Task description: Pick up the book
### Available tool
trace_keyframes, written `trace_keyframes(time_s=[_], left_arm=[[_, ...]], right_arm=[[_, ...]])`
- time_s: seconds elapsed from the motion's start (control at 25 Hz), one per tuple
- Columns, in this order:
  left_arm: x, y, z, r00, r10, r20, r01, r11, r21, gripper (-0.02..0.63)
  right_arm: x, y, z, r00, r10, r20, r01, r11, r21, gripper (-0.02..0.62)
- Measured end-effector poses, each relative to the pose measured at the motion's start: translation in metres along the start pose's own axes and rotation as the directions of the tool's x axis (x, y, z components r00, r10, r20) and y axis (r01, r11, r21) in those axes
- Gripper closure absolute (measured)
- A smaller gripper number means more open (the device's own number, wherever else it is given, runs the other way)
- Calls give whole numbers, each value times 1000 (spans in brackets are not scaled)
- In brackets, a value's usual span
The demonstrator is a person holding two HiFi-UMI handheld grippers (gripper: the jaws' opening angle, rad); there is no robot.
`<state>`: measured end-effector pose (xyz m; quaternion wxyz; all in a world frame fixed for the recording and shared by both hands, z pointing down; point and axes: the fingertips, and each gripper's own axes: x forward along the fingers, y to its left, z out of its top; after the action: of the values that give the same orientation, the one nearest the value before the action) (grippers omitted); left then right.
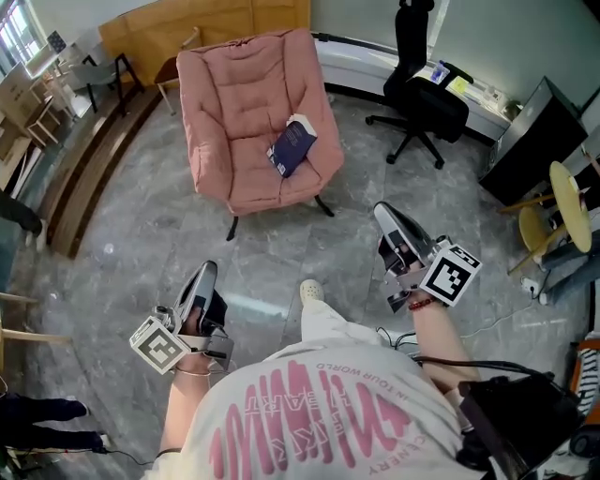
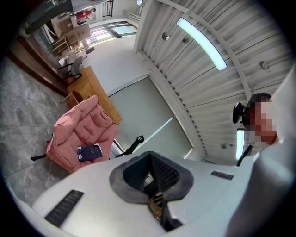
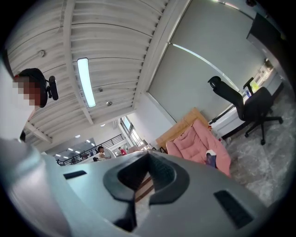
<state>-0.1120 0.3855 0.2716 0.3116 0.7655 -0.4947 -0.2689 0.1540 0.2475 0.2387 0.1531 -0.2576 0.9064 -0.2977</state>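
Observation:
A dark blue book point(image 1: 292, 146) leans on the seat of a pink armchair point(image 1: 246, 112), towards the chair's right side. It also shows small in the left gripper view as the book point(image 2: 89, 152) on the armchair point(image 2: 83, 129), and in the right gripper view as the book point(image 3: 211, 158) on the armchair point(image 3: 198, 143). My left gripper point(image 1: 208, 269) is shut and empty, held low at the lower left, well short of the chair. My right gripper point(image 1: 382, 210) is shut and empty too, to the right of the chair's front legs.
A black office chair point(image 1: 422, 89) stands at the back right beside a low white ledge point(image 1: 352, 58). A wooden cabinet point(image 1: 197, 23) sits behind the armchair. A dark cabinet point(image 1: 534, 141) and yellow stools point(image 1: 567, 202) are on the right. Grey floor point(image 1: 141, 234) lies between me and the armchair.

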Motion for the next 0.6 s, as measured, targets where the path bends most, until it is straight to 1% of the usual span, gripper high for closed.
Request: trace_keyframes(time_s=[0.08,0.2,0.32,0.44,0.6], left_arm=[[8,4,0,1000,8,-14,-8,1000,-8,600],[22,6,5,1000,11,-22,-11,1000,20,600],[32,11,12,1000,14,-14,-14,1000,28,600],[43,22,22,999,45,6,-45,998,37,600],[61,37,30,997,78,18,-79,996,32,600]], right_arm=[[6,-5,3,1000,-4,-6,4,1000,-8,588],[15,-18,7,1000,-8,-6,8,1000,-3,586],[31,-26,11,1000,17,1,-17,1000,17,586],[51,-41,14,1000,5,-29,-4,1000,13,587],[78,-59,25,999,20,-46,-20,1000,10,586]])
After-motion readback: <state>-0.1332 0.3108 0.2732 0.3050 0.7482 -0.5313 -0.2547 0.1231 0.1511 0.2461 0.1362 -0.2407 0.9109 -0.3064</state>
